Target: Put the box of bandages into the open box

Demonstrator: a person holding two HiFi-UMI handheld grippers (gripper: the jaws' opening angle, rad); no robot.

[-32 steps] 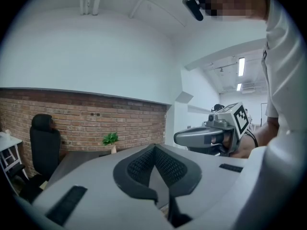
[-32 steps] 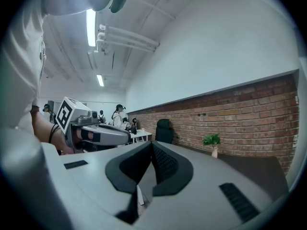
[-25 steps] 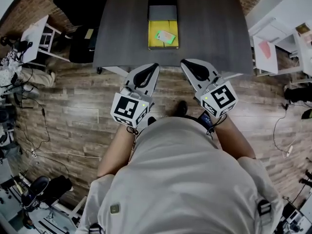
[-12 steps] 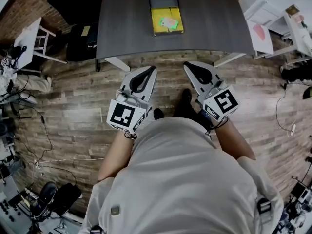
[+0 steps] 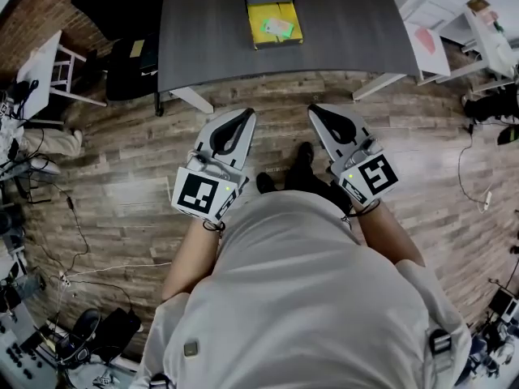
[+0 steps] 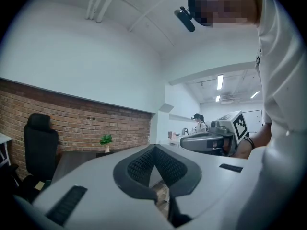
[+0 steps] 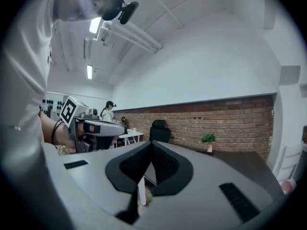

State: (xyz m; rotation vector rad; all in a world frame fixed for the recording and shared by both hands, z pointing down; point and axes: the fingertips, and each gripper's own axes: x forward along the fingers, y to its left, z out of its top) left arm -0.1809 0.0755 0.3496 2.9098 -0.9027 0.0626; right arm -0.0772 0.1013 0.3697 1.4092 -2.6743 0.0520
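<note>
In the head view, the open box (image 5: 289,12) with a yellow inside lies on the dark grey table (image 5: 349,31) at the top of the picture. The green box of bandages (image 5: 276,27) lies inside it. Both grippers hang over the wooden floor, close to the person's body and well short of the table. My left gripper (image 5: 243,113) is shut and holds nothing, its tips meeting in the left gripper view (image 6: 154,147). My right gripper (image 5: 316,110) is also shut and empty, as the right gripper view (image 7: 151,143) shows.
A black office chair (image 5: 122,63) stands left of the table. White tables (image 5: 454,23) stand at the right, a white desk (image 5: 40,63) at the left. Cables (image 5: 89,258) run over the floor. Another person (image 6: 197,121) stands far off in the room.
The table with the box has slid toward the top of the head view and looks farther off. Both grippers stay shut, a little lower in the picture.
</note>
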